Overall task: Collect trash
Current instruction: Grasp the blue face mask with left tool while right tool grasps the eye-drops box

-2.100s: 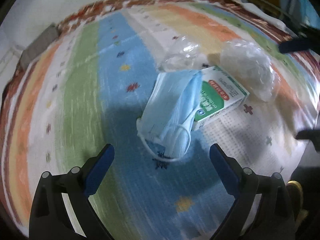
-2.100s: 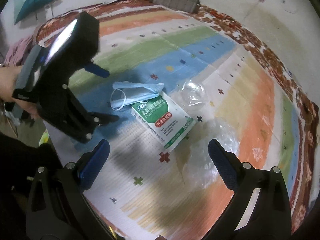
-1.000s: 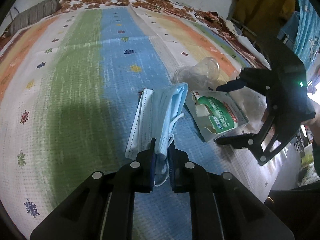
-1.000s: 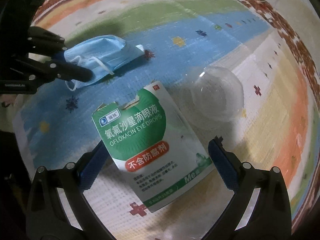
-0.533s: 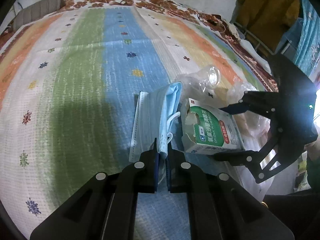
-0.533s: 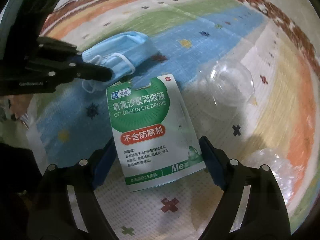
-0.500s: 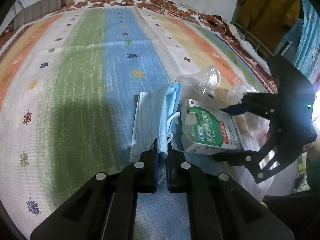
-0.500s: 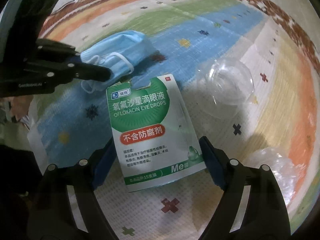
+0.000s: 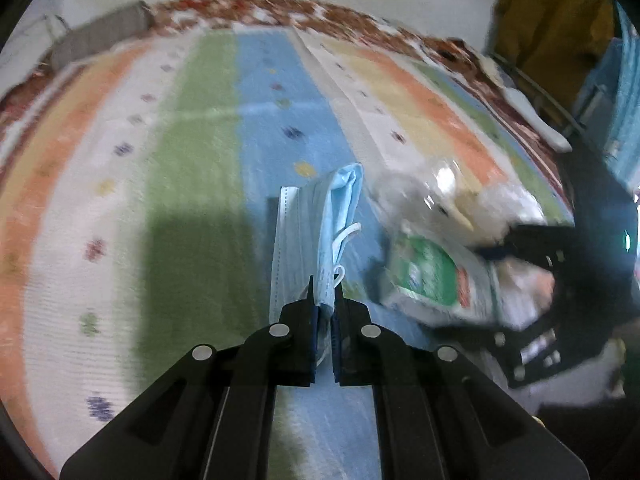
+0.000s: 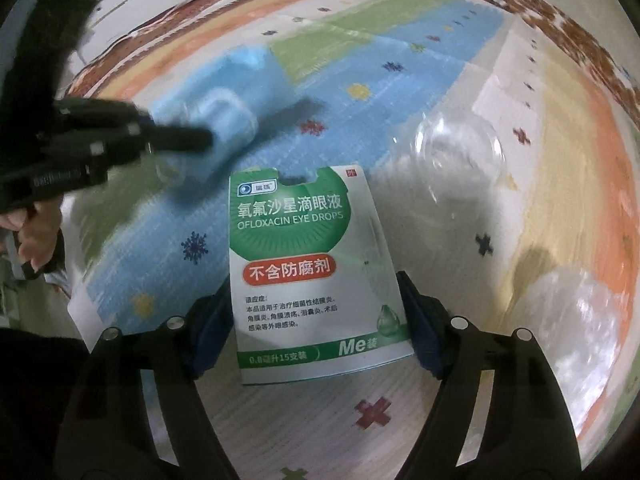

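Note:
My left gripper [image 9: 323, 300] is shut on the near end of a blue face mask [image 9: 320, 220], which hangs forward from the pads over the striped rug [image 9: 192, 184]. A green-and-white eye-drops box [image 10: 308, 264] lies flat between the blue pads of my right gripper [image 10: 316, 320]. Its jaws are closing and both pads touch the box's long sides. The right wrist view also shows the left gripper [image 10: 200, 140] holding the mask [image 10: 224, 92], blurred. In the left wrist view the box [image 9: 432, 276] and the right gripper [image 9: 560, 280] are blurred at the right.
A clear plastic dome lid [image 10: 460, 148] lies just beyond the box. A crumpled clear bag [image 10: 572, 312] sits at the right. A grey block [image 9: 100, 36] rests at the rug's far edge. A hand [image 10: 36, 236] grips the left tool. Yellow cloth [image 9: 552, 12] hangs at the back right.
The left jaws, wide open two seconds ago, closed on the mask. The right jaws narrowed from wide open until the pads met the box, and the box shifted slightly on the rug.

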The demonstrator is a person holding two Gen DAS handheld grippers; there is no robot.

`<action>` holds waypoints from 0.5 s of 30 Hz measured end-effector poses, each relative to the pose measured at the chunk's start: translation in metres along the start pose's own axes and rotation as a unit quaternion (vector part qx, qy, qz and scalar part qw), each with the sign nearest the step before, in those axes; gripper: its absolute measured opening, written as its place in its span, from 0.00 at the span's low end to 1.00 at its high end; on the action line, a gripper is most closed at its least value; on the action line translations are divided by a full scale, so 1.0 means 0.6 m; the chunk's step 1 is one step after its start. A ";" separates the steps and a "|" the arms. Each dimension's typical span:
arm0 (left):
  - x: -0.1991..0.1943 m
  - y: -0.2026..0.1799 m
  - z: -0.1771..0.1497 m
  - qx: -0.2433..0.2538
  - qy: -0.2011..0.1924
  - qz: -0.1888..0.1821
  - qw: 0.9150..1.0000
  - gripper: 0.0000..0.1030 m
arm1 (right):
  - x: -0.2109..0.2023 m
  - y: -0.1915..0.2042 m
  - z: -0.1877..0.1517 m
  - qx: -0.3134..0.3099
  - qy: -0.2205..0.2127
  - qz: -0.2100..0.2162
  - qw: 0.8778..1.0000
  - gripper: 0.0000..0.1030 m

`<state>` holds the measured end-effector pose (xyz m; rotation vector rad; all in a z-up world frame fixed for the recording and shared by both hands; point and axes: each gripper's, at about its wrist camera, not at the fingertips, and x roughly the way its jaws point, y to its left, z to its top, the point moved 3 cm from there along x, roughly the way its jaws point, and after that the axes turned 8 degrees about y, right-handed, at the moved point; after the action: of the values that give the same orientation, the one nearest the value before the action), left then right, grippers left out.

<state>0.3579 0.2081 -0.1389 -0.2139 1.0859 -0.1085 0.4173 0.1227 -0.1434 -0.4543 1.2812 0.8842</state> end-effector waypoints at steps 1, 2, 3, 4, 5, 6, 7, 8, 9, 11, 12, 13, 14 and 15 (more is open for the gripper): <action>-0.006 0.001 0.002 -0.013 -0.011 0.008 1.000 0.04 | -0.001 0.001 -0.002 0.003 0.001 -0.004 1.000 0.69; -0.008 -0.002 0.001 -0.024 -0.013 0.020 0.999 0.04 | -0.002 0.001 -0.003 0.007 0.001 -0.008 1.000 0.68; -0.008 -0.007 0.001 -0.028 -0.010 0.029 0.999 0.04 | -0.005 0.001 -0.005 0.012 0.000 -0.012 1.000 0.68; -0.008 -0.011 0.000 -0.034 -0.004 0.047 0.998 0.04 | -0.006 0.001 -0.006 0.017 -0.002 -0.015 1.000 0.68; -0.008 -0.013 -0.001 -0.041 0.001 0.047 0.998 0.04 | -0.008 0.001 -0.008 0.021 -0.002 -0.019 1.000 0.68; -0.011 -0.016 -0.002 -0.052 0.005 0.042 0.998 0.04 | -0.009 0.003 -0.011 0.024 -0.001 -0.026 0.999 0.68; -0.014 -0.019 -0.003 -0.057 0.007 0.040 0.998 0.04 | -0.010 0.005 -0.012 0.024 0.000 -0.030 0.999 0.68; -0.020 -0.025 -0.006 -0.063 0.014 0.038 0.997 0.04 | -0.015 0.010 -0.017 0.024 -0.001 -0.036 0.999 0.68; -0.024 -0.027 -0.008 -0.066 0.017 0.038 0.997 0.04 | -0.019 0.013 -0.020 0.025 -0.003 -0.038 0.999 0.68; -0.037 -0.037 -0.013 -0.073 0.022 0.035 0.996 0.04 | -0.032 0.018 -0.032 0.038 -0.007 -0.045 0.998 0.68; -0.042 -0.040 -0.014 -0.079 0.023 0.033 0.996 0.04 | -0.041 0.020 -0.041 0.049 -0.006 -0.050 0.998 0.68; -0.048 -0.042 -0.016 -0.087 0.024 0.030 0.995 0.04 | -0.051 0.024 -0.049 0.055 -0.007 -0.055 0.997 0.68; -0.058 -0.044 -0.017 -0.100 0.023 0.027 0.994 0.04 | -0.062 0.027 -0.056 0.058 -0.009 -0.061 0.996 0.68; -0.062 -0.047 -0.018 -0.107 0.022 0.024 0.994 0.04 | -0.077 0.031 -0.065 0.061 -0.014 -0.069 0.996 0.68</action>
<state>0.3315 0.1866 -0.1051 -0.3784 1.1470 0.0476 0.3768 0.0908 -0.1067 -0.4269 1.2544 0.6900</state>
